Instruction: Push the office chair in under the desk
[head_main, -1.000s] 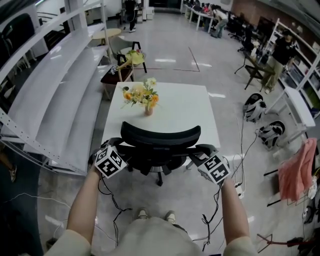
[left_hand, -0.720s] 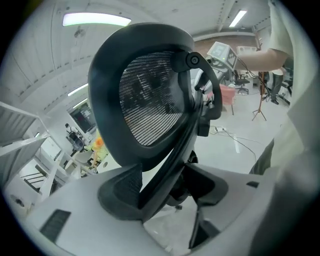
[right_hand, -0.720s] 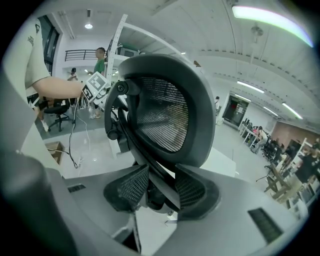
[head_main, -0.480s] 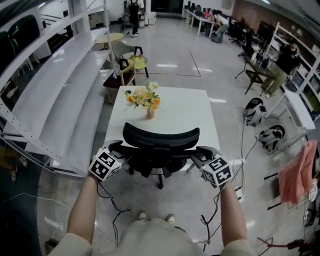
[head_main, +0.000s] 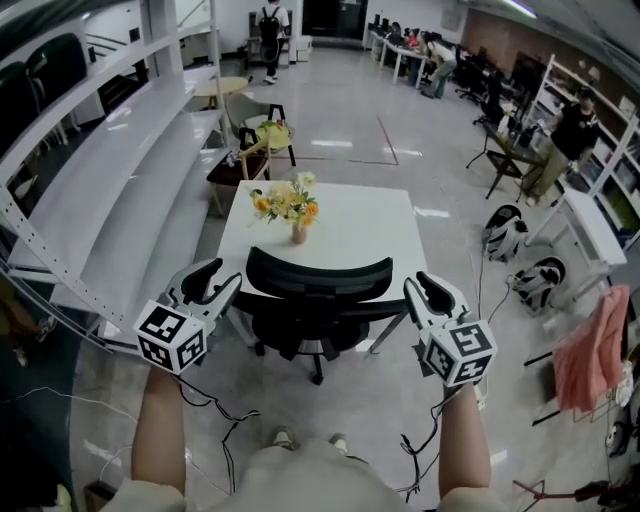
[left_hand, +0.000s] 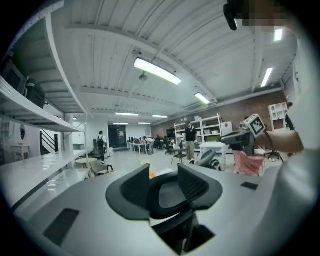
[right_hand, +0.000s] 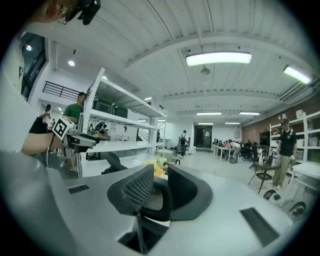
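A black office chair (head_main: 318, 278) stands at the near edge of the white desk (head_main: 350, 225), its backrest toward me and its seat partly under the top. On the desk is a vase of flowers (head_main: 290, 205). My left gripper (head_main: 208, 284) hangs left of the chair, clear of the armrest. My right gripper (head_main: 431, 294) hangs to its right, also clear. Both pairs of jaws are closing with nothing between them. The left gripper view (left_hand: 165, 186) and right gripper view (right_hand: 161, 187) point up into the room.
A long white shelving rack (head_main: 100, 160) runs along the left. Stools with yellow items (head_main: 262, 135) stand behind the desk. Bags (head_main: 502, 228) and a pink cloth (head_main: 590, 345) lie at the right. Cables trail on the floor by my feet (head_main: 285, 437). People stand far off.
Both grippers have come off the chair's armrests and moved outward and back, away from the chair. The chair stays at the desk's edge.
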